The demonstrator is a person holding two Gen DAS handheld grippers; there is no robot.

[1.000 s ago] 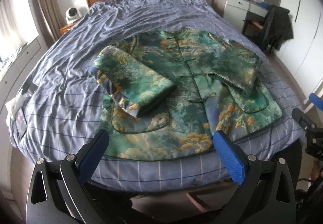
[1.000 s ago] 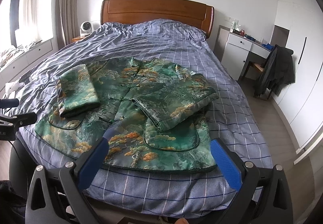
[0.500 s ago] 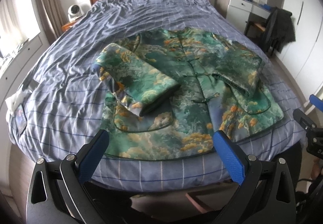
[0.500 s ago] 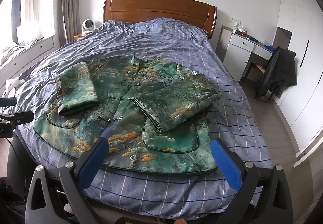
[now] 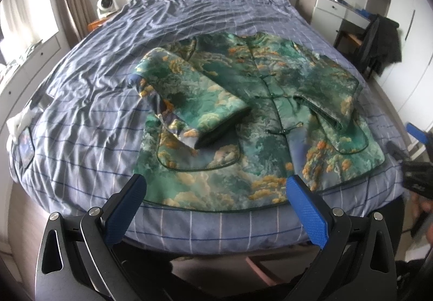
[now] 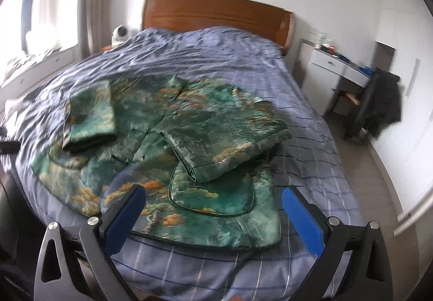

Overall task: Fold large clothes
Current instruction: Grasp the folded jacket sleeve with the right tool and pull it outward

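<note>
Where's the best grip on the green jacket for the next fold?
Probably the bottom hem corners of the jacket, approached from the foot of the bed: the hem lies flat along the near edge, sleeves already folded in. Both the left gripper and right gripper hover open there.

bare bedspread (image 5: 89,116) flanking jacket (image 5: 243,122)
</note>
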